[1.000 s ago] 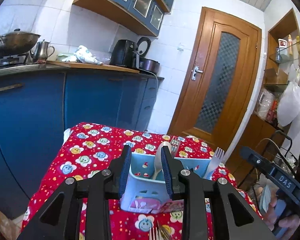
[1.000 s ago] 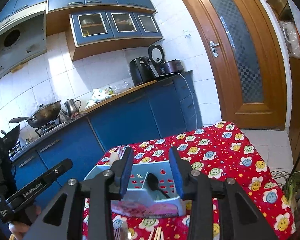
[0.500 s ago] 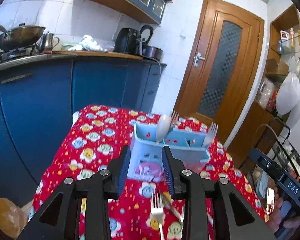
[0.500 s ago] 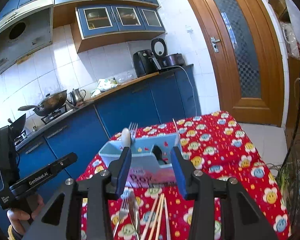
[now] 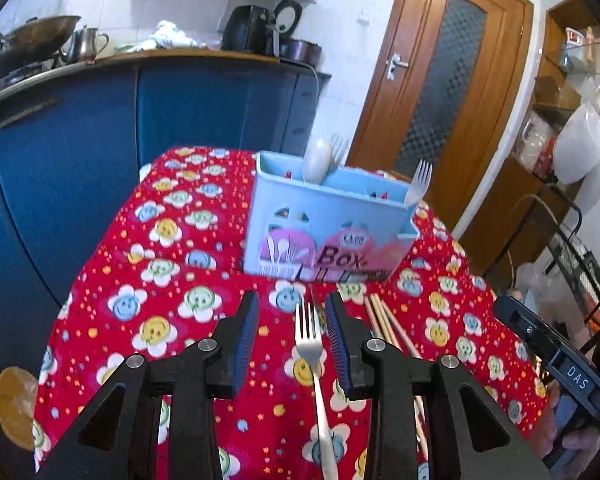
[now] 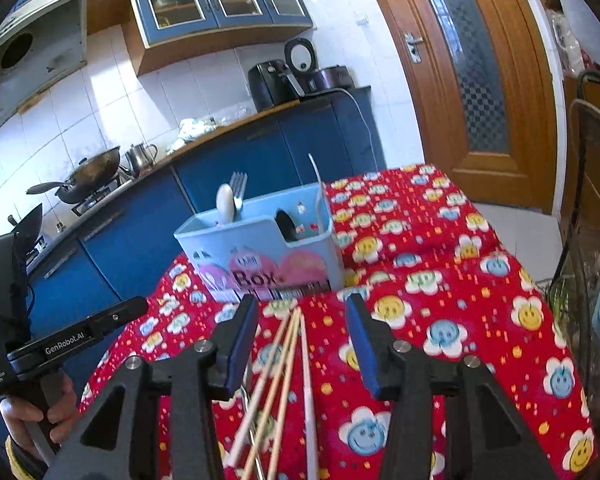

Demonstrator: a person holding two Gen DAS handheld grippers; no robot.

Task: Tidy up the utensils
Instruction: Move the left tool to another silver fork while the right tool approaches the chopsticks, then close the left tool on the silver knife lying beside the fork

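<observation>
My left gripper (image 5: 292, 338) has its blue ribbed pads spread, nothing pinched; the tines of a flat silver metal fork (image 5: 309, 332) lie on the cloth between them, closer to the right-hand pad, untouched. My right gripper (image 6: 302, 344) is spread too, and its jaws have just been opening wider; a loose bundle of thin pale wooden chopsticks (image 6: 286, 348) lies in the gap, nearer the left-hand pad, with no pad pressing on them.

A second ago both views were filled by the pale blue plastic utensil box (image 5: 328, 224), framed between the jaws. Now both grippers have tipped down and pulled back toward me, so the box stands beyond the fingertips and the loose pieces show under them. I read that as lining up two pickups: fork on the left, chopsticks on the right.

The box is rigid and partitioned, with a glossy pink "Box" label, and already holds a white spoon (image 5: 316, 160) and forks upright. Everything rests on a red flower-printed tablecloth (image 5: 160, 280), soft and slightly rumpled. The smooth fork and round sticks may slide.
</observation>
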